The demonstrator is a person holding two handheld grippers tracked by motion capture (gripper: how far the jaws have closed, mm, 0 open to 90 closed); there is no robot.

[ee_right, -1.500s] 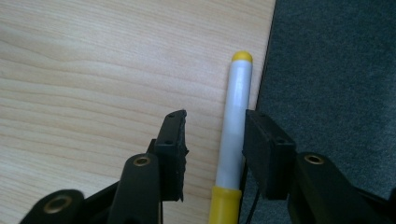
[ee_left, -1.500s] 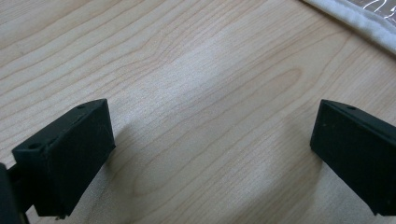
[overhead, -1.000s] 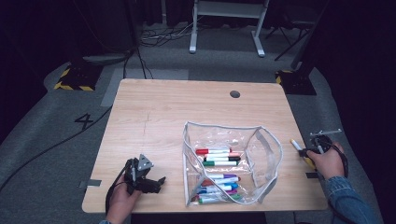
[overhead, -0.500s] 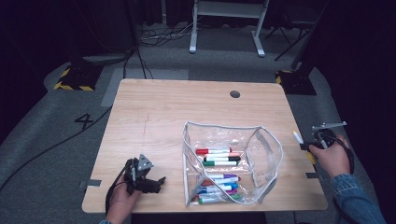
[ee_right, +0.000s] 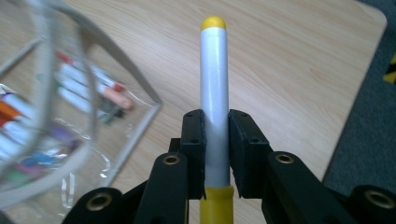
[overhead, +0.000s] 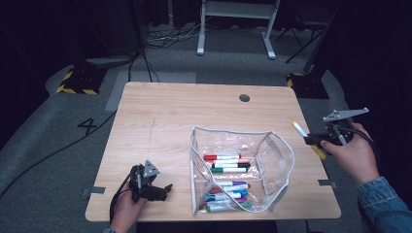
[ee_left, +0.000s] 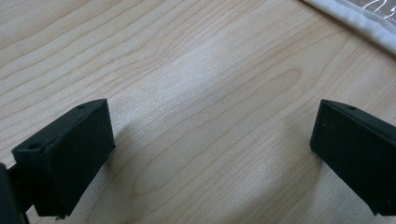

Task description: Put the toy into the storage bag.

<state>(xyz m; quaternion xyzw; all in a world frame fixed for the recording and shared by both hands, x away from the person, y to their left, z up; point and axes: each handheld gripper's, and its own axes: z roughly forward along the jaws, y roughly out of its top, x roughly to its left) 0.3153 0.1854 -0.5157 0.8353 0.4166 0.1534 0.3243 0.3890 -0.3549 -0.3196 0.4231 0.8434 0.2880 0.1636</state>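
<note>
My right gripper [overhead: 311,141] is raised over the table's right edge, shut on a white marker [overhead: 300,130] with yellow ends; its jaws have just been closing on it. In the right gripper view the marker [ee_right: 214,84] stands upright between the pads of that gripper [ee_right: 215,140]. A clear zip pouch [overhead: 233,130] with white trim lies open in the middle front of the table, with several coloured markers [overhead: 226,165] inside. My left gripper [overhead: 164,189] rests open on the table's front left, with bare wood between its jaws [ee_left: 215,126].
The wooden table [overhead: 170,111] has a round cable hole [overhead: 244,97] at the back right. The pouch's trim [ee_left: 355,23] lies just ahead of the left gripper. Dark floor, cables and a white stand's legs [overhead: 233,29] lie beyond the table.
My right hand has risen from the table's right edge with the yellow marker in its gripper and shifted a little outward. The left hand has kept still.
</note>
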